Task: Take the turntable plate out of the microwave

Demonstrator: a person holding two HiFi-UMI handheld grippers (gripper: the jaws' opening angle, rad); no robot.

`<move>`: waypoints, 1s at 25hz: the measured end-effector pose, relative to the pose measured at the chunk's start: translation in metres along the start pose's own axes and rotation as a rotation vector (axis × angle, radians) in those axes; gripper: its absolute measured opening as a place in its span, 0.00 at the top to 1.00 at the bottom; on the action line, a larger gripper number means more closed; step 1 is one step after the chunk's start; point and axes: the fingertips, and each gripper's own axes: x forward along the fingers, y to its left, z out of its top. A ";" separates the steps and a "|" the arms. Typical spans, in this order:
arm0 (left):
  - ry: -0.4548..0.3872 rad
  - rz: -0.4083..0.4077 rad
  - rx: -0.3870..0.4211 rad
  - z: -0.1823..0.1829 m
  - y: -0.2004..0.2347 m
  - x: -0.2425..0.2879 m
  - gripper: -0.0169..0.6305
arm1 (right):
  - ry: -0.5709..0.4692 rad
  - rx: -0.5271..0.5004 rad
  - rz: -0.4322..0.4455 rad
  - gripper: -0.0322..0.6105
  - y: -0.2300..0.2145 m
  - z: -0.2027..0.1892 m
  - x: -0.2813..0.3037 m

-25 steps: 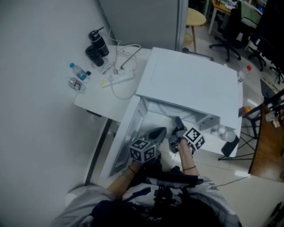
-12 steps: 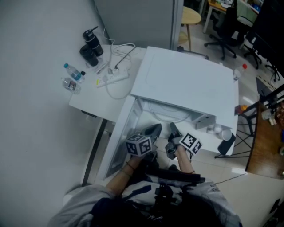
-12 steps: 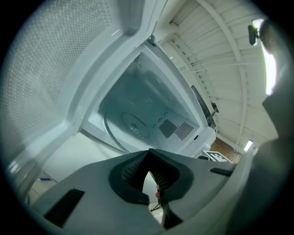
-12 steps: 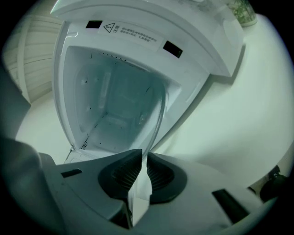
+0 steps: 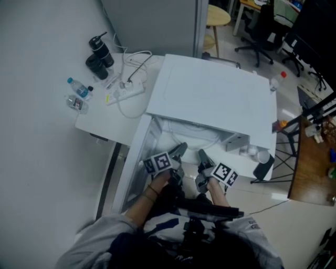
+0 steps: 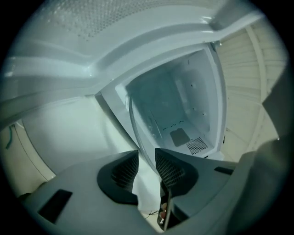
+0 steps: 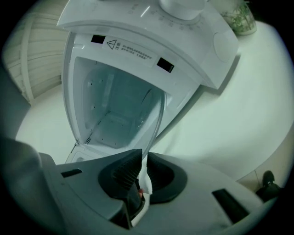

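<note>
Though unclear overhead, right tongs (image 7: 143,158) gripping plate (image 7: 151,131)

Office workroom serving as a test area. A microwave (image 5: 210,97) is sitting on a white table (image 5: 100,118) against a bare wall (image 5: 37,157), beside a power strip (image 5: 126,92), water bottles (image 5: 77,90) and a black flask (image 5: 100,50). Swivel office chairs (image 5: 260,26) and a round stool (image 5: 218,16) are standing behind, past a grey partition (image 5: 152,21), on the tiled floor (image 5: 294,220).
</note>
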 end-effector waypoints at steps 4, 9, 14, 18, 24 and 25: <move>0.028 -0.006 -0.015 -0.003 0.008 0.020 0.83 | 0.021 -0.053 -0.017 0.89 -0.001 -0.003 -0.003; 0.017 -0.055 -0.061 0.002 0.002 0.025 0.87 | 0.052 -0.221 -0.055 0.89 0.001 -0.006 -0.006; 0.024 -0.063 -0.023 -0.007 -0.002 0.016 0.88 | 0.083 -0.245 -0.037 0.71 -0.005 -0.005 -0.012; 0.067 -0.083 -0.050 -0.020 -0.005 0.005 0.88 | 0.031 -0.075 0.041 0.63 -0.014 0.013 -0.016; 0.099 -0.145 -0.118 -0.036 -0.018 -0.011 0.90 | 0.025 -0.093 0.060 0.63 -0.015 0.024 0.001; 0.105 -0.166 -0.115 -0.039 -0.022 -0.013 0.90 | 0.021 -0.098 0.066 0.63 -0.014 0.026 0.005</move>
